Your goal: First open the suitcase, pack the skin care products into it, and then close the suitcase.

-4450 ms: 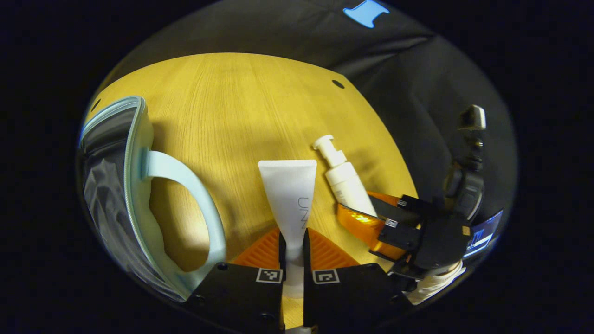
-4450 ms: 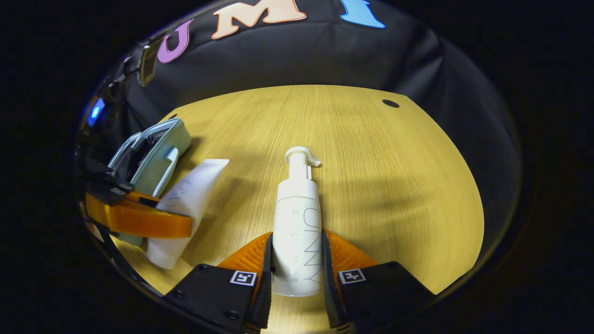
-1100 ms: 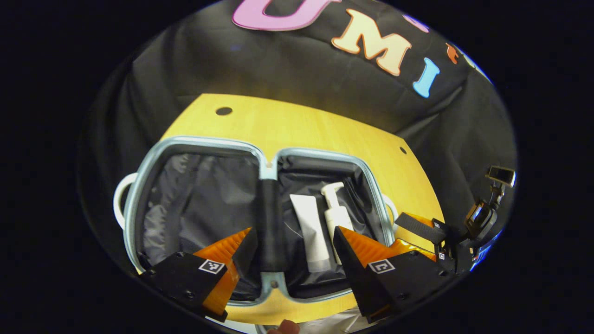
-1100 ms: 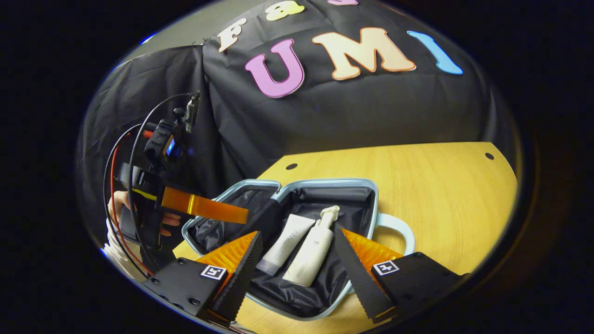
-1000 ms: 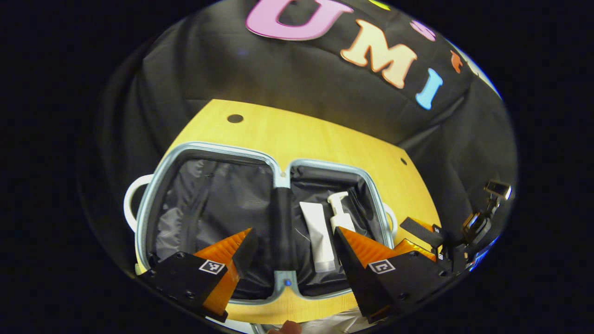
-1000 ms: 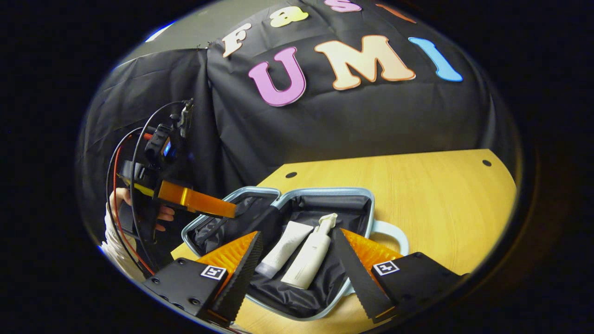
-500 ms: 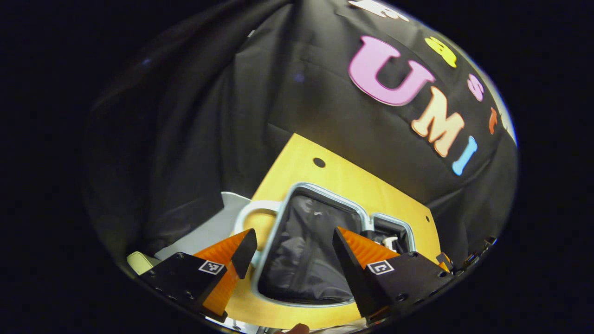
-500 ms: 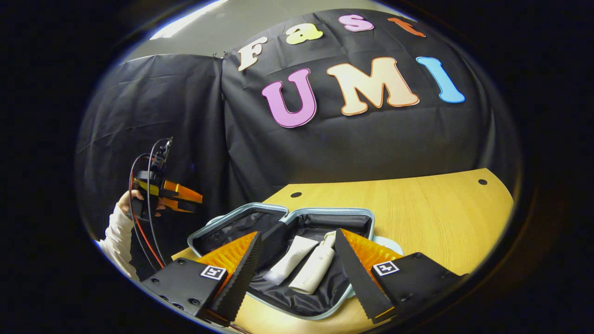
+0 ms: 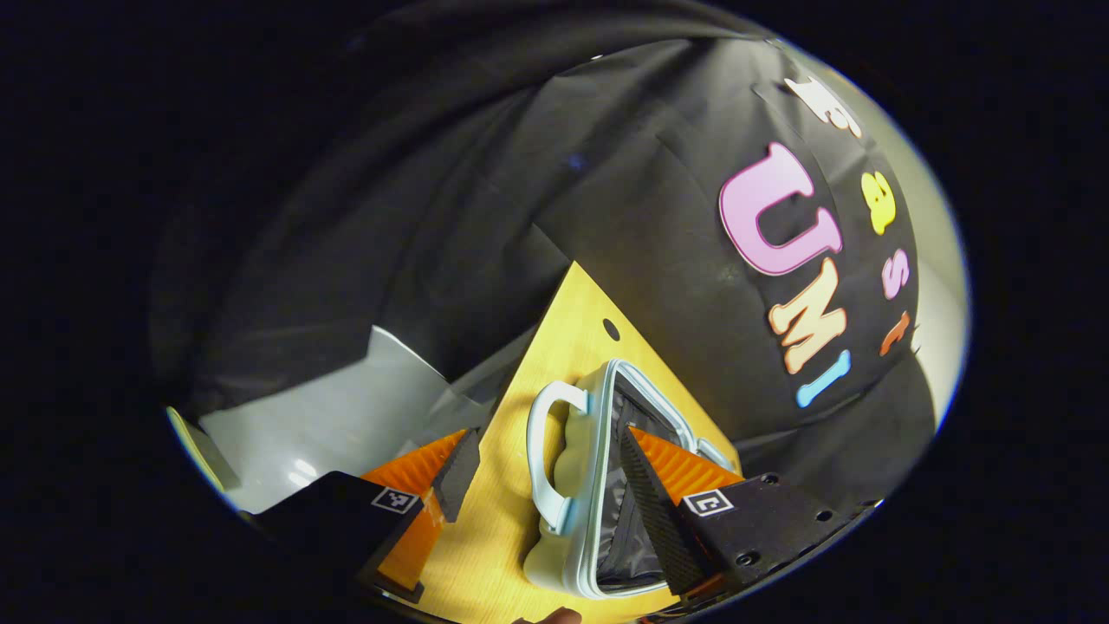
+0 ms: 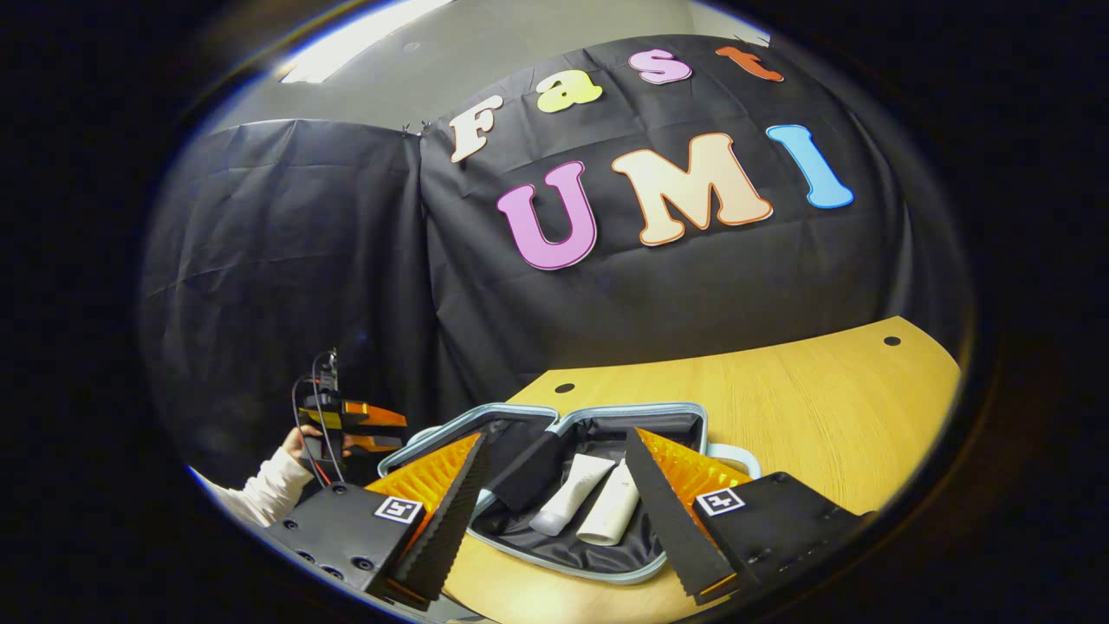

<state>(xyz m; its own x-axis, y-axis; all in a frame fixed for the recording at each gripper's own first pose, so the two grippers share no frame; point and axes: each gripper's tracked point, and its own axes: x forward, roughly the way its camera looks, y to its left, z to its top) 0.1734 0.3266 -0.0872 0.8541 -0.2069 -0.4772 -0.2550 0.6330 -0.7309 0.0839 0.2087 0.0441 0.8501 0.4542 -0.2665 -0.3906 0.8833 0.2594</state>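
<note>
A pale blue suitcase [image 10: 667,414] lies open on the wooden table [image 10: 806,407], its dark lining showing. Inside its right half lie a white tube [image 10: 572,504] and a white pump bottle [image 10: 612,516], side by side. My right gripper [image 10: 554,498] hangs open above the case, nothing between its fingers. In the left gripper view the suitcase [image 9: 567,537] shows from its left end, with its pale handle [image 9: 546,455] toward me. My left gripper [image 9: 541,477] is open, off that end of the case. In the right gripper view the left gripper [image 10: 368,425] sits far left, held by a hand [image 10: 295,444].
Black cloth walls the booth behind the table. The table's left edge [image 9: 511,399] drops to a grey floor [image 9: 329,407]. Small holes [image 10: 885,341] mark the tabletop's far corners. Bare wood lies right of the suitcase.
Both products went from the table into the suitcase, and both grippers opened. Over the last second the left gripper swung out past the case's left end and the right gripper drew back and up.
</note>
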